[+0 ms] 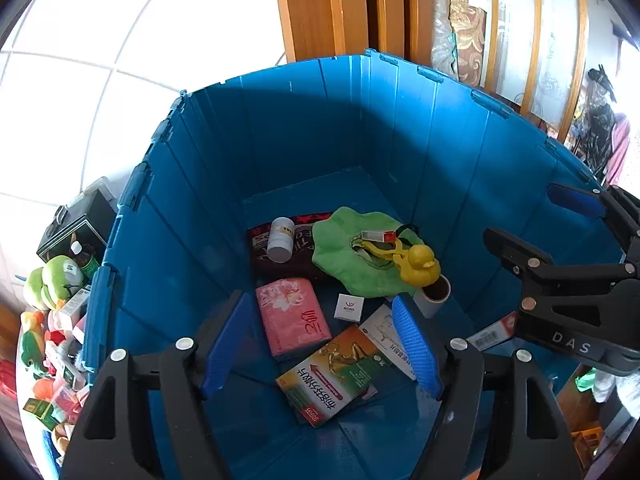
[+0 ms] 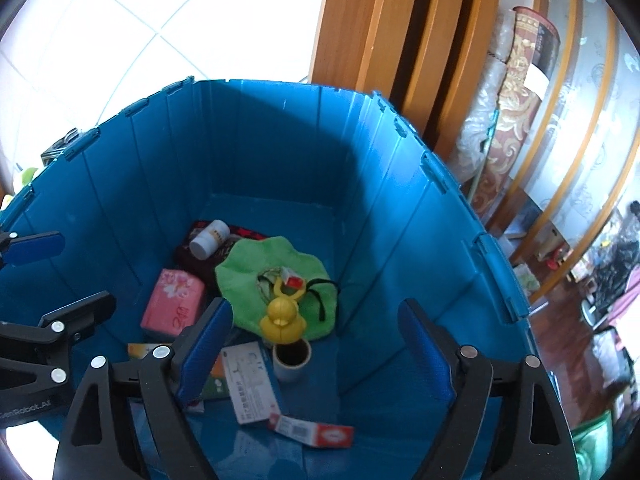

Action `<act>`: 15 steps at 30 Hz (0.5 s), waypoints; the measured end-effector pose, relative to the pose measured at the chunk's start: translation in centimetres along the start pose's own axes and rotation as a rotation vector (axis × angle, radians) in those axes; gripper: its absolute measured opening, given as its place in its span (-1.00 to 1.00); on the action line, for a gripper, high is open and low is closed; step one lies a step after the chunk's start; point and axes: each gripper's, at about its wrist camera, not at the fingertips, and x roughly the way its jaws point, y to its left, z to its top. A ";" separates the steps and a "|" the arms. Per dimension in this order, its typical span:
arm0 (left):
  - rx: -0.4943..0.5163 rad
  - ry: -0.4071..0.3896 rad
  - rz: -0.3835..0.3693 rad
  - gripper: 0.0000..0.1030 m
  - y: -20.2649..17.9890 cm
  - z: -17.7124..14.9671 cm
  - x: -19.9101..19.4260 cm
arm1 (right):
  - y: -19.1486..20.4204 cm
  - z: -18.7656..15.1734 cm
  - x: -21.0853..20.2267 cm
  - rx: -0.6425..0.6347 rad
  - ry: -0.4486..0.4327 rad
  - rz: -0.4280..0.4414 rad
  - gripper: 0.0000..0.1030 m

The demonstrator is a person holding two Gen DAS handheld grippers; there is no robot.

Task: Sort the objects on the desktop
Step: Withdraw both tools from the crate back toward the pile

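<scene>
While both grippers hang over the blue crate (image 1: 192, 216), each points down into it with nothing between its pads. Left gripper (image 1: 322, 344) — jaws spread wide, blue pads apart above the crate floor. Right gripper (image 2: 316, 354) — jaws likewise spread, empty.

On the crate floor: a pink tissue pack (image 1: 294, 318), a green-and-orange medicine box (image 1: 334, 376) lying flat just beside it, a small white box (image 1: 349, 307), and a white-and-red carton (image 2: 316, 432) nearest the right gripper. Farther back, a white pill bottle (image 1: 281, 239) lies on a dark cloth. A yellow rubber duck (image 1: 419, 266) sits on a green plush leaf (image 1: 344, 244), touching a white tube roll (image 2: 291, 360) that stands upright.

Outside the crate, to its left, more toys and boxes (image 1: 56, 320) are heaped on a surface.
</scene>
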 end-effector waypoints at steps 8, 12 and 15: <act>-0.040 -0.107 0.002 0.41 0.9 -0.2 -2.7 | -0.5 0.3 -0.3 0.049 -0.054 -0.025 0.77; -0.065 -0.216 0.033 0.41 1.8 -0.7 -5.4 | -0.3 0.2 -0.7 0.048 -0.095 -0.073 0.77; -0.095 -0.305 0.069 0.42 2.9 -1.5 -7.7 | -0.2 0.1 -1.0 0.045 -0.130 -0.102 0.77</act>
